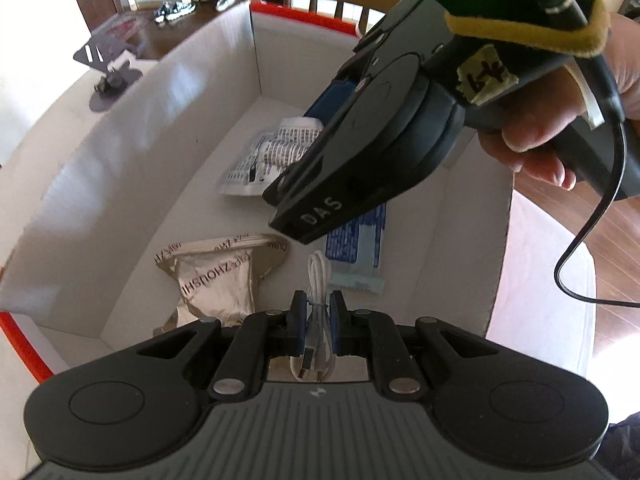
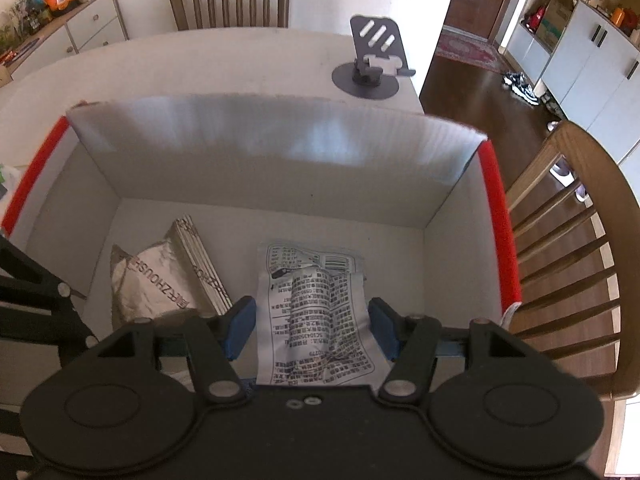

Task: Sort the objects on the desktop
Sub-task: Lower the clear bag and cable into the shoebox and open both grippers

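Note:
My left gripper (image 1: 318, 322) is shut on a coiled white USB cable (image 1: 316, 308) and holds it over the near edge of a white cardboard box (image 1: 160, 128) with red rim strips. My right gripper (image 2: 312, 330) is open above the box, its blue pads (image 2: 240, 326) either side of a white printed packet (image 2: 316, 316) that lies on the box floor; I cannot tell if they touch it. The right gripper also shows in the left wrist view (image 1: 316, 176). A silver foil pouch (image 2: 148, 284) and a blue packet (image 1: 356, 248) lie in the box too.
A grey phone stand (image 2: 372, 68) sits on the white table (image 2: 200, 68) beyond the box. Wooden chairs (image 2: 572, 248) stand at the table's far and right sides. A black cable (image 1: 592, 240) hangs from the right gripper's handle.

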